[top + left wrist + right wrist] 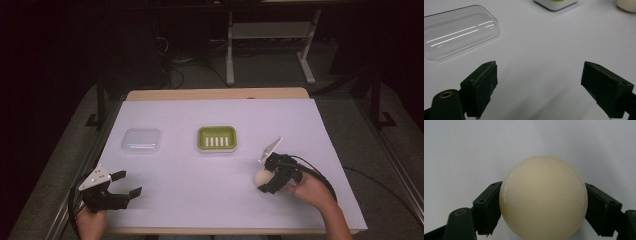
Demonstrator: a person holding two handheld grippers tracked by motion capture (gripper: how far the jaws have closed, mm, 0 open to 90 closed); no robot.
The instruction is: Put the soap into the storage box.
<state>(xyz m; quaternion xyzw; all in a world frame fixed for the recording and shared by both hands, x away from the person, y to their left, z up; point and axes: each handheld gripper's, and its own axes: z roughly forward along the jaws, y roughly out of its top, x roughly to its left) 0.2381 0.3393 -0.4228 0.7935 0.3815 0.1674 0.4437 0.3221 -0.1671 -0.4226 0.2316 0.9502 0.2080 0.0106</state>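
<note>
A cream rounded soap bar sits between the two black jaws of my right gripper, which press on both its sides. In the high view that soap and right gripper are at the table's right front. A green soap dish with white slots in a white base stands mid-table. A clear plastic lid lies left of it, also seen in the left gripper view. My left gripper is at the front left, open wide with nothing between its jaws.
White paper covers the wooden table. The dish's white corner and the soap's edge show at the top of the left gripper view. Cables trail from both grippers. Metal frame legs stand behind the table.
</note>
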